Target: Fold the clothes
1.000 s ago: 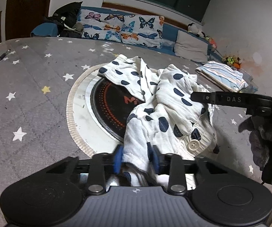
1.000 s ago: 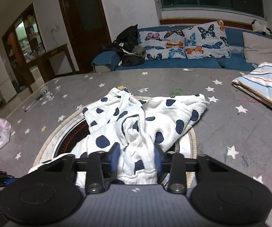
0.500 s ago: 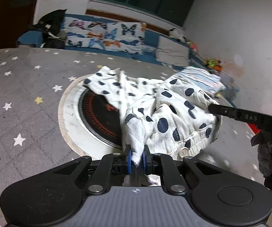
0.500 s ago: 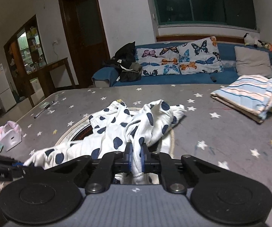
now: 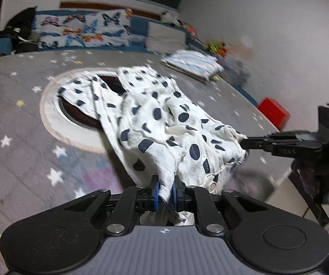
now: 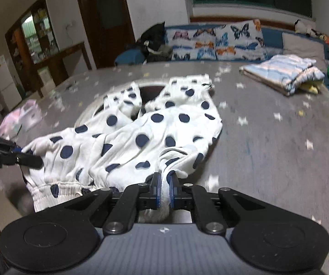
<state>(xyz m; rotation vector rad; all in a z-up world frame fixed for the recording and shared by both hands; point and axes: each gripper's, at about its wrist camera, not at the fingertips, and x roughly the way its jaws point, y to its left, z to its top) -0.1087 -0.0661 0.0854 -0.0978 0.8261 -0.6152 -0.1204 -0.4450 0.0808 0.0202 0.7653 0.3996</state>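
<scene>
Your garment (image 6: 146, 137) lies on the worktop (image 6: 267, 142), partly over the round mat (image 5: 56, 123). The folded cloth (image 6: 283, 73) sits behind it to the right. The sofa (image 6: 214, 43) stands behind the worktop.

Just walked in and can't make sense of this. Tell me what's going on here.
A person is folding clothes with a handheld gripper in each hand. The left gripper and the right gripper are both shut on bunched edges of a white garment with dark dots. The garment hangs stretched between them, its far part lying on the grey star-print table over a round plate. A striped folded cloth lies farther back. No fold is made yet.
</scene>
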